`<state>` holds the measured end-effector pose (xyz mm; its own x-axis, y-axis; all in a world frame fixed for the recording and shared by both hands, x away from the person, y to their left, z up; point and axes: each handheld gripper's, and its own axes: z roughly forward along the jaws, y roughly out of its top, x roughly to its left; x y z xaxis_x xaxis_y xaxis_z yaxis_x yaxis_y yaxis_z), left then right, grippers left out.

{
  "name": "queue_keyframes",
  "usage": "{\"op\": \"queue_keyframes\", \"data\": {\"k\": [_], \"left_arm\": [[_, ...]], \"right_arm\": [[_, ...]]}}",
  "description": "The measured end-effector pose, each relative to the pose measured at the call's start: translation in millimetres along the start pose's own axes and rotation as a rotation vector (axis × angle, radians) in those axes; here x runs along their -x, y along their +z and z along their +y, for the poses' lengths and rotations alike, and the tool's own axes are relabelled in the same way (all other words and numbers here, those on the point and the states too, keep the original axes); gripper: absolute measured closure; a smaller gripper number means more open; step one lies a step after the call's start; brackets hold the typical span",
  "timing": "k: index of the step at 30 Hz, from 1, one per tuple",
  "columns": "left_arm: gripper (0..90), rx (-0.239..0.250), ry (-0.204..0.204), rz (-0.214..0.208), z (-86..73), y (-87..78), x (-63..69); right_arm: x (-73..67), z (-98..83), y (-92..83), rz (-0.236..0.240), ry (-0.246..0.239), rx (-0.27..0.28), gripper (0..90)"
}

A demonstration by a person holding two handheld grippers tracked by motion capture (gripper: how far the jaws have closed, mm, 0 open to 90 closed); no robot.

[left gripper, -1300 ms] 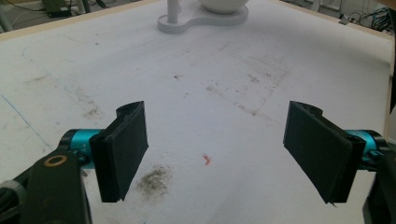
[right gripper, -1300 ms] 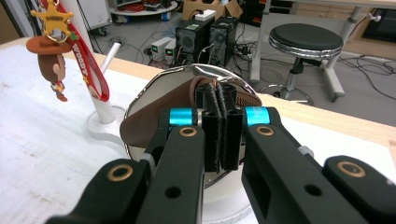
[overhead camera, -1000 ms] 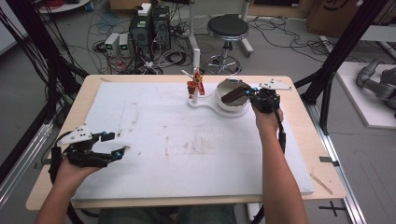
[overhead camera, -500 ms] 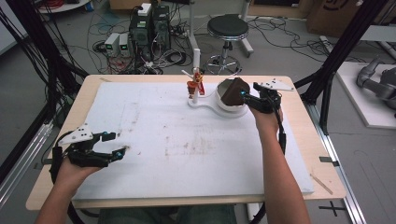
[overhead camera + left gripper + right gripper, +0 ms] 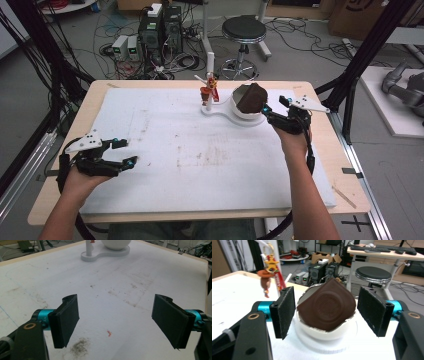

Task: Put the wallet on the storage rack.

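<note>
Right hand-held gripper squared up to the brown wallet in the white bowl

From where I stood, the right hand-held gripper (image 5: 266,114) sat just beside the white bowl (image 5: 239,110) at the far right of the table (image 5: 320,170), its jaws spread wide and gripping nothing. The brown wallet (image 5: 327,307) stood tilted in the bowl (image 5: 324,333) straight ahead of it, flat face toward the gripper, seemingly a little narrower than the gap between the jaws. The left hand-held gripper (image 5: 117,152) rested well apart at the near left edge, also wide open and empty, so the right hand was plainly the nearer one. A small toy figure (image 5: 210,90) hung on the post just beside the bowl.
</note>
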<state>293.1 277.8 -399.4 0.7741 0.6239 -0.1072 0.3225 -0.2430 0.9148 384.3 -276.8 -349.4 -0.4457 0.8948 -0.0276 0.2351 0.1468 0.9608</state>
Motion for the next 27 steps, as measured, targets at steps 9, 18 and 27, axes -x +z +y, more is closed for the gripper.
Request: {"op": "queue_keyframes", "data": {"k": [9,18,27], "left_arm": [[21.8,0.028,0.002,0.016,6.2,12.3,-6.2],[21.8,0.037,0.004,0.002,10.5,26.4,-10.9],[21.7,0.037,0.003,0.014,10.0,24.1,-11.6]], "right_arm": [[-10.7,-17.1,-31.9,0.046,-0.001,0.001,28.6],[-18.4,-46.5,-55.2,0.088,0.022,-0.014,27.0],[-28.0,-67.1,-66.1,0.13,0.026,-0.04,24.3]]}}
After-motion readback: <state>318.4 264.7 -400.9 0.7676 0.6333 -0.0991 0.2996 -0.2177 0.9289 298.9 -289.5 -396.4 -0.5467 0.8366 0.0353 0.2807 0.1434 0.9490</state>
